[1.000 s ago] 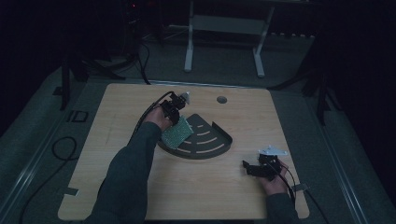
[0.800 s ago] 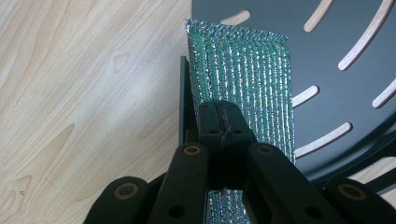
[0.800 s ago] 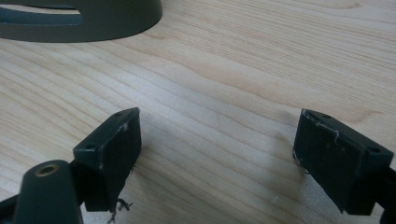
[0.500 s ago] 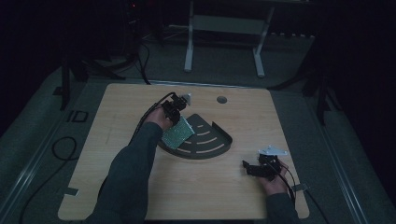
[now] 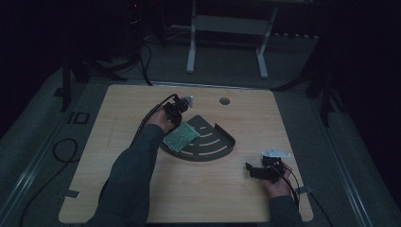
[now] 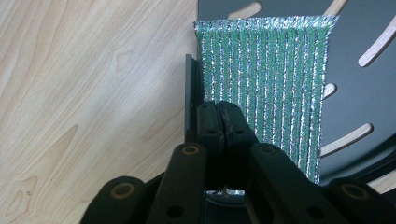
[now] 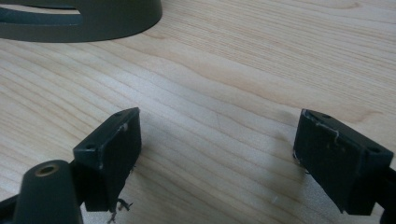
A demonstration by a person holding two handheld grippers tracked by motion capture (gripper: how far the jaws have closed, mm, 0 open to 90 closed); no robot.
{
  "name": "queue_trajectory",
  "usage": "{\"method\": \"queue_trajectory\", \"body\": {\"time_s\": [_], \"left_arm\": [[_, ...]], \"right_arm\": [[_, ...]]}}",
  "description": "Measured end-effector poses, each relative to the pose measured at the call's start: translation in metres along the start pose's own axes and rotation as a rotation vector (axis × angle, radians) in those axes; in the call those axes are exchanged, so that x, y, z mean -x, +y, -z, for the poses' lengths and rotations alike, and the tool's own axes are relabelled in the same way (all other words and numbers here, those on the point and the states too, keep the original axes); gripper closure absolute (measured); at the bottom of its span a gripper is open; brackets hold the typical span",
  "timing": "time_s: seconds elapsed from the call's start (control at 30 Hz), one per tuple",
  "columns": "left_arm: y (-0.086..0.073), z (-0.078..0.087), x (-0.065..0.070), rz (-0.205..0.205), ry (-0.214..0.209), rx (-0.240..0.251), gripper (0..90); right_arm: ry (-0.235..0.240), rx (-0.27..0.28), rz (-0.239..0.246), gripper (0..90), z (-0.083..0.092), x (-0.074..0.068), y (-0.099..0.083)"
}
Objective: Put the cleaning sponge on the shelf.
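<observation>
A green circuit board (image 5: 180,137) hangs tilted over the left part of a dark fan-shaped slotted tray (image 5: 213,146). My left gripper (image 5: 176,109) is shut on the board's edge. In the left gripper view the board (image 6: 271,79) shows rows of silver solder points, and the closed jaws (image 6: 226,122) pinch its near edge above the tray (image 6: 364,93). My right gripper (image 5: 255,171) rests low on the table at the front right, open and holding nothing. In its own view the open gripper (image 7: 217,154) sits just over bare wood.
The wooden table (image 5: 118,179) has a round hole (image 5: 224,100) near its far edge. The tray's curved rim (image 7: 93,21) lies beyond the right gripper. Cables (image 5: 61,151) trail on the floor at left, and a white frame stand (image 5: 227,33) is behind the table.
The left gripper and the board have shifted very slightly over the tray. The right gripper has stayed still.
</observation>
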State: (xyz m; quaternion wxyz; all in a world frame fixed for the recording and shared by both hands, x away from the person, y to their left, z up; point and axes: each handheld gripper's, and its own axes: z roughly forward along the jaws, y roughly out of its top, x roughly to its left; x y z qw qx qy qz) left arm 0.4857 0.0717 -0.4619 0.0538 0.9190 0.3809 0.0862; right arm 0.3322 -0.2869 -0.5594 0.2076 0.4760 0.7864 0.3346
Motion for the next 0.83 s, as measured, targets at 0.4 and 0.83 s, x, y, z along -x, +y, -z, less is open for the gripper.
{"method": "queue_trajectory", "body": {"time_s": [0.4,0.83], "left_arm": [[-0.009,0.014,-0.014,0.048,-0.123,0.091,72.5],[-0.032,0.037,-0.031,0.05,-0.135,0.089,64.5]], "right_arm": [[0.0,0.0,0.0,14.7,0.0,0.0,0.0],[0.0,0.0,0.0,14.7,0.0,0.0,0.0]]}}
